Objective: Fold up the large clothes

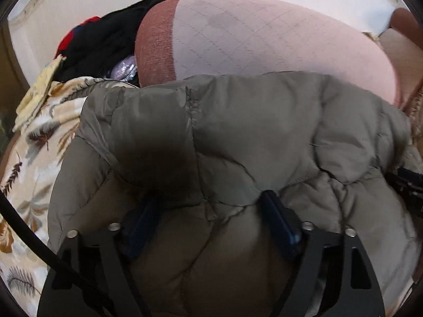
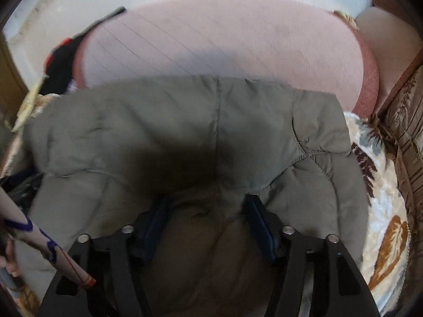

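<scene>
Two grippers are pressed into one olive quilted jacket [image 1: 238, 137], which is bunched on the bed directly ahead. The left gripper [image 1: 208, 206] and right gripper [image 2: 208, 206] are both spread, padding bulging between the fingers. The jacket's long axis is judged crosswise, both grippers equally near.

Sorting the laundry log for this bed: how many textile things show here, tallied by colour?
Olive-grey: 1, the puffer jacket
Pink: 1, the quilted cushion
Leaf-print cream: 1, the blanket
Black with red and blue: 1, the clothes pile
Total: 4
Both tools, left tool and right tool, rest open on the jacket.
</scene>
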Demonstrator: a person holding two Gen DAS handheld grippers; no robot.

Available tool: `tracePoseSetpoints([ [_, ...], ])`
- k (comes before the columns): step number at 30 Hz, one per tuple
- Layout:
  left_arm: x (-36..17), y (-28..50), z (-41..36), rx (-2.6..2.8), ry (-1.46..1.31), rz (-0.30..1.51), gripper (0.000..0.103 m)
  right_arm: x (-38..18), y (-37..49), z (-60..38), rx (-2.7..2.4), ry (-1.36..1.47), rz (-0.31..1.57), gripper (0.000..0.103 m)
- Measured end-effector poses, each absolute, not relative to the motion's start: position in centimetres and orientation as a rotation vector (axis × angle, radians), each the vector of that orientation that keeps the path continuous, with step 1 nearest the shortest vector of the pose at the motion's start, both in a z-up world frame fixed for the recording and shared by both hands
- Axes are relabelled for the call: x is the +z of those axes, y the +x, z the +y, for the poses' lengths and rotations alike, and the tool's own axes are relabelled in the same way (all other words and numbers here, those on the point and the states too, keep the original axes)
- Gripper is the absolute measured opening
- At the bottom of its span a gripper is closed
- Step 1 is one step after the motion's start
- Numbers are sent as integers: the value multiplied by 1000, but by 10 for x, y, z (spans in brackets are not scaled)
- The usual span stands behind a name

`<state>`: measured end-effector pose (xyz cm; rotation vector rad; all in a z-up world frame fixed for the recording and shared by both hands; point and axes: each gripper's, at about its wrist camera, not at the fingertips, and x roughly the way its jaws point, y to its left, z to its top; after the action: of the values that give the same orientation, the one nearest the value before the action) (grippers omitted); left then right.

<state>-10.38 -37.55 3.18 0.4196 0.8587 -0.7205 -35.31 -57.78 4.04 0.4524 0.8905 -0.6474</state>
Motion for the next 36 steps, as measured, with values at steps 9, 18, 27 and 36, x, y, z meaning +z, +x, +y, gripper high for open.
tracePoseSetpoints([
  [9, 67, -141, -310, -796, 289, 810, 83, 71, -406, -553, -614, 523, 783, 68],
  [18, 130, -230, -184, -782, 181, 752, 82, 111, -531, -444, -525, 644, 643, 68],
  [27, 252, -330, -102, -819, 112, 565, 82, 209, -595, -350, -482, 588, 513, 68],
  [36, 264, -342, -99, -851, 104, 551, 82, 254, -599, -317, -480, 536, 429, 60],
])
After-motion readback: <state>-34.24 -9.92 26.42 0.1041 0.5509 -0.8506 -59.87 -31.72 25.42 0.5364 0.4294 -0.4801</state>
